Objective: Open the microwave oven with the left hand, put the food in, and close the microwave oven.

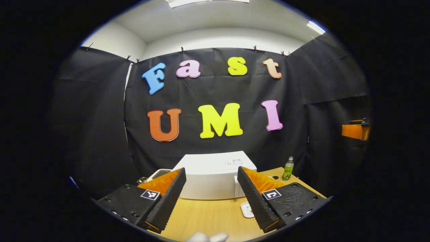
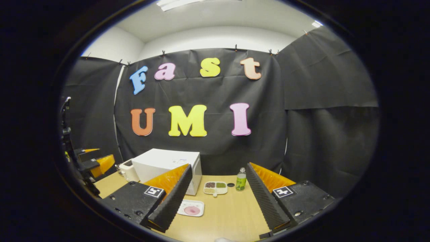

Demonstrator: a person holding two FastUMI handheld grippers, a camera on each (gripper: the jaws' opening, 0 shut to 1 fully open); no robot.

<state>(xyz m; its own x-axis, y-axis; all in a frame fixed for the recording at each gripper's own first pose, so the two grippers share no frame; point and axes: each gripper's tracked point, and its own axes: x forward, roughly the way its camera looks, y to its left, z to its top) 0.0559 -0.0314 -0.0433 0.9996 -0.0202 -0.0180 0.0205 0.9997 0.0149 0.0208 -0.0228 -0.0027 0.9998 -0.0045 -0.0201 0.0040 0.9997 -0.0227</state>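
We judge the first step is opening the microwave point(image 1: 215, 179), a closed white box at the back of the wooden table point(image 1: 208, 215), so we should bring the left gripper point(image 1: 211, 196), jaws spread wide and empty, squarely to the door's edge before pulling. The right gripper point(image 2: 218, 201) hangs wide and empty too, with the white food tray point(image 2: 191, 208) lying on the table just in front of the microwave's right corner.

On the desk point(image 2: 231, 215) the microwave oven point(image 2: 168, 168) stands at the back left; right of it the divided tray point(image 2: 215, 188), then the bottle point(image 2: 240, 179); the plate point(image 2: 191, 208) lies before the tray.
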